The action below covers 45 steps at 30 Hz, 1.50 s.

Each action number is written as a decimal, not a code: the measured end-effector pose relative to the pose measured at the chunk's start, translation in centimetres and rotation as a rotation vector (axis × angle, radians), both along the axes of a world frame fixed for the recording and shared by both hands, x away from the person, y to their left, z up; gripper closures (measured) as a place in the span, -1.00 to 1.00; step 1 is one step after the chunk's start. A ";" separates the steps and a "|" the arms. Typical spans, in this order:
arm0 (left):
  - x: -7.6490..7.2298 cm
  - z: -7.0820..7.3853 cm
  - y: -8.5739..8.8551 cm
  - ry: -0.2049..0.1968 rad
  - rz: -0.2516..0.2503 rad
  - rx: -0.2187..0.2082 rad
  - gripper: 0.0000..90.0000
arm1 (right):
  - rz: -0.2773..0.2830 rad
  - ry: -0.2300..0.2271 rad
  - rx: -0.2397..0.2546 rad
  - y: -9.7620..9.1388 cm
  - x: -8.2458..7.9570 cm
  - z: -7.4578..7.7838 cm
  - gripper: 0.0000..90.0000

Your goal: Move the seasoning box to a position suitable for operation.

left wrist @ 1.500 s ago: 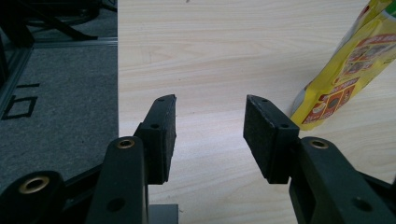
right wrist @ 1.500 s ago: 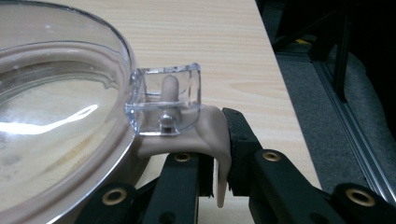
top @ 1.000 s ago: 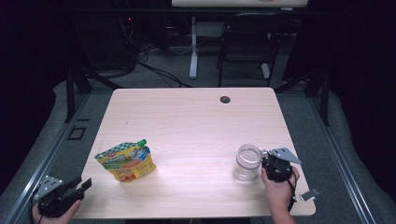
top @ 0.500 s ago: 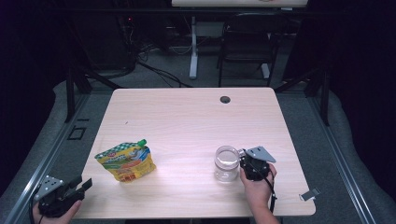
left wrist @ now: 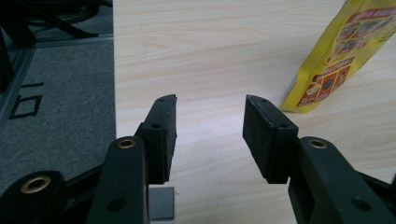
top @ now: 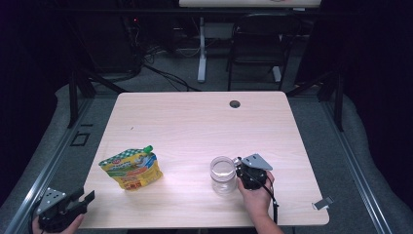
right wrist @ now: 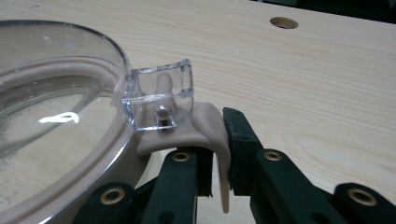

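High view: jar gripped, pouch untouched

**Left:** L tongs [top: 85, 199] sit at the near-left corner of the desk [top: 195, 122], just off its edge. In the left gripper view the jaws stand wide apart w/ nothing between them, aimed over bare wood. The yellow pouch [left wrist: 343, 51] is ahead and to one side.

**Mid-left:** pouch [top: 131, 168] lies on the desk, green cap up, well apart from both tongs. Not handled yet.

**Right of centre:** clear jar [top: 223, 174] stands upright on the desk, near the front edge. R tongs [top: 238, 172] are at its right side. In the right gripper view they're clamped on the beige rubber tab [right wrist: 205, 123] under the jar's clear latch.

**Progress, my guess:** grasp on the jar done. Placing it, and anything w/ the pouch, is still to do.
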State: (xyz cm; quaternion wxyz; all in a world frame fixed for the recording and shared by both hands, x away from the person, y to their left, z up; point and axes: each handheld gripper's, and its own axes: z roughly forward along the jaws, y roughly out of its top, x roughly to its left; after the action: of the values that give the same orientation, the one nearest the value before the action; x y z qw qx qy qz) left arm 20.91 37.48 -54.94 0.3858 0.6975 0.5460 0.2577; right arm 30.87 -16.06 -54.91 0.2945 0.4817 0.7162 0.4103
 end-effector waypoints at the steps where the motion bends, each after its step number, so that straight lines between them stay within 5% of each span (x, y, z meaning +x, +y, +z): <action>1: -0.1 0.0 0.1 0.004 0.002 0.002 0.22 | 0.000 0.000 0.000 0.0 0.0 0.0 0.84; 14: -0.6 0.0 0.3 0.007 0.014 0.006 0.22 | 0.027 0.012 0.020 0.7 0.3 -0.6 0.83; 21: -0.1 0.1 0.1 0.003 0.001 0.004 0.22 | 0.028 0.044 0.044 0.0 0.0 -1.0 0.82; 25: 0.3 0.0 -0.2 0.001 -0.012 0.001 0.22 | 0.035 0.049 0.009 -0.1 -0.4 -0.9 0.82; 28: 0.7 0.0 -0.5 0.001 -0.026 0.003 0.22 | 0.048 0.058 0.041 -0.4 -0.6 -0.9 0.74; 34: 1.3 0.1 -1.1 -0.003 -0.050 0.004 0.22 | 0.072 0.056 -0.022 -0.7 -1.5 -0.5 0.75; 45: 2.0 0.4 -2.2 -0.010 -0.102 -0.008 0.23 | 0.073 0.074 -0.050 -0.9 -2.8 0.0 0.74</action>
State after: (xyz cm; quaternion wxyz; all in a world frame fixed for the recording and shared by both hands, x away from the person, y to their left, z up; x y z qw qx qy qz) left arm 22.94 35.23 -54.54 0.4041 0.7217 0.5087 0.2389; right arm 28.09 -16.98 -54.89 0.2647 0.4626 0.7537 0.3845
